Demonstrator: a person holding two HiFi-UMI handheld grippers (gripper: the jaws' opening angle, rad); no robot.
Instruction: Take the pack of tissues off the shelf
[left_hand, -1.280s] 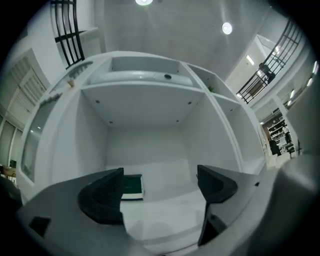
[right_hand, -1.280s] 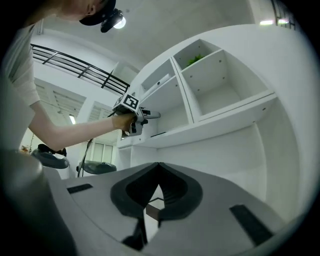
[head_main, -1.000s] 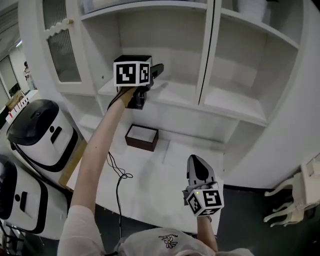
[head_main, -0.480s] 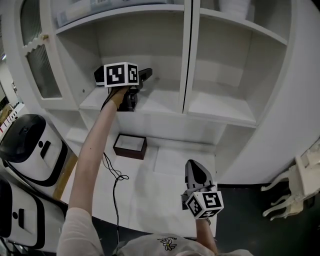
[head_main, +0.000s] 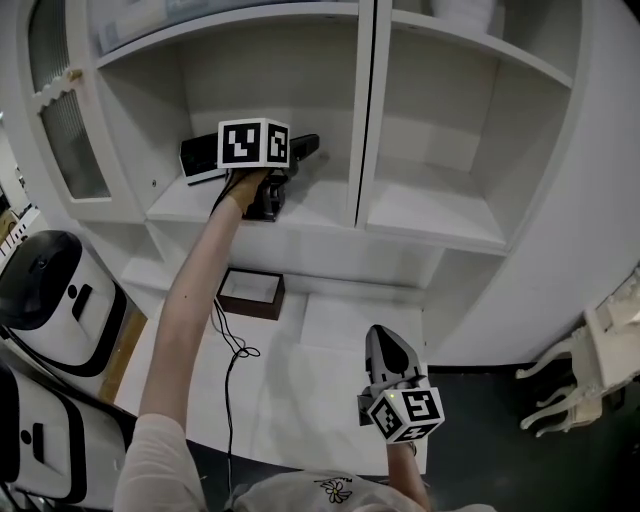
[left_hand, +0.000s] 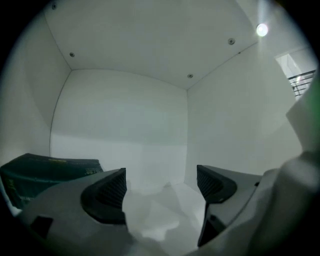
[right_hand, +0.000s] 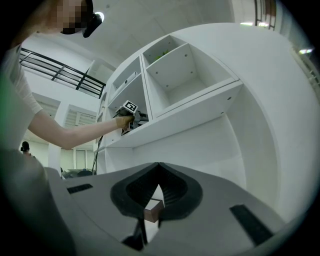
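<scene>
The left gripper view looks into 1 white shelf compartment: the left gripper (left_hand: 162, 186) has its 2 jaws spread wide with only bare shelf floor between them, gripping nothing, and the pack of tissues (left_hand: 47, 172) – dark green, lying flat on that shelf – sits off to the left of the left jaw, partly cut off by it, so whether they touch cannot be told. The head view gives what that view cannot: the left gripper (head_main: 305, 148) reaches into the compartment at arm's length, the pack (head_main: 198, 157) lies just behind its marker cube, and the right gripper (head_main: 385, 340) hangs low over the white counter (head_main: 270, 400), well apart from the shelf. A brown box (head_main: 250, 292) rests on that counter below the shelf. The right gripper view shows the right gripper (right_hand: 159, 167) with jaw tips pressed together, empty – the small brown shape below the tips is the box (right_hand: 152, 210), seen past them. The print on the pack is too blurred to read.
</scene>
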